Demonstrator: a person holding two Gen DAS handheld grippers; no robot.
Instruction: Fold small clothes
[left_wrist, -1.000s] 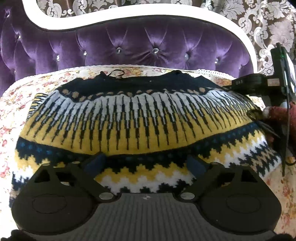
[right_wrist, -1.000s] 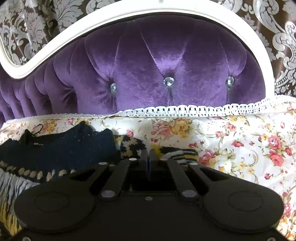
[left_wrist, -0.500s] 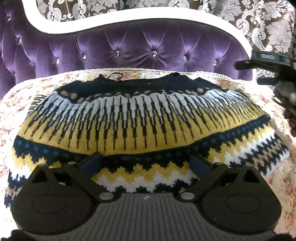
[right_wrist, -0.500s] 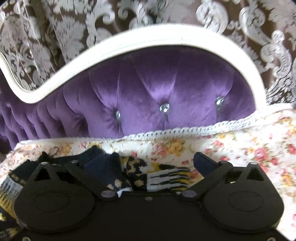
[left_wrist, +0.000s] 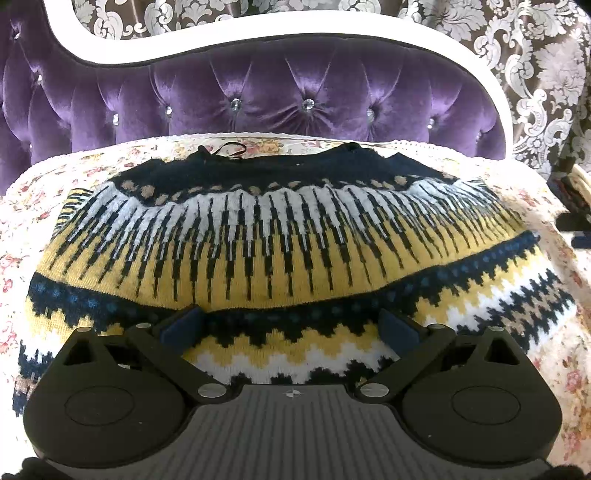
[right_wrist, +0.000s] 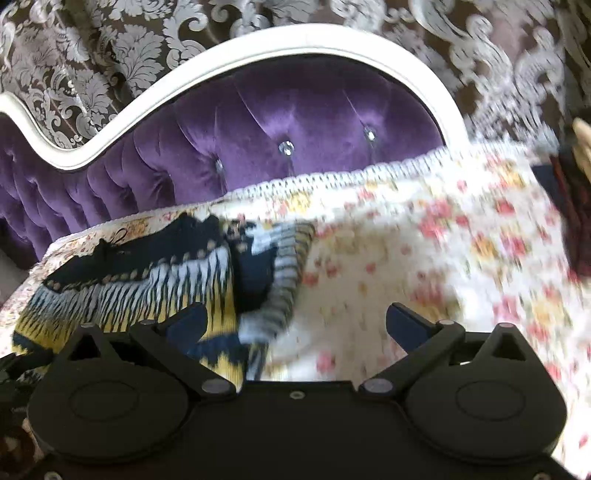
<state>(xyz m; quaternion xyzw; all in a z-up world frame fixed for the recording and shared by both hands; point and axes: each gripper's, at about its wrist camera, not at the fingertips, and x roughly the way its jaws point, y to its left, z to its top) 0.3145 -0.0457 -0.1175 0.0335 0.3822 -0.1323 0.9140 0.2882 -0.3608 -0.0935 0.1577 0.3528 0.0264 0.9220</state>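
Note:
A small knitted sweater (left_wrist: 280, 251), patterned in navy, white and yellow, lies flat on the floral bedspread (left_wrist: 554, 332), its dark collar towards the headboard. My left gripper (left_wrist: 291, 326) hovers open over the sweater's lower hem, nothing pinched between its blue pads. In the right wrist view the same sweater (right_wrist: 140, 280) sits at the left, with its sleeve (right_wrist: 284, 280) folded inward along the right edge. My right gripper (right_wrist: 295, 325) stands open and empty above the bedspread (right_wrist: 424, 266), just right of that sleeve.
A purple tufted headboard (left_wrist: 295, 96) with a white frame rises behind the bed, patterned wallpaper (right_wrist: 110, 55) beyond it. Dark objects (right_wrist: 576, 206) stand past the bed's right edge. A black fragment (left_wrist: 576, 229) shows at the right margin of the left wrist view.
My right gripper let go of the sleeve, opened wide and drew back to the right, leaving the left wrist view. The sleeve stays folded onto the sweater. My left gripper has not moved.

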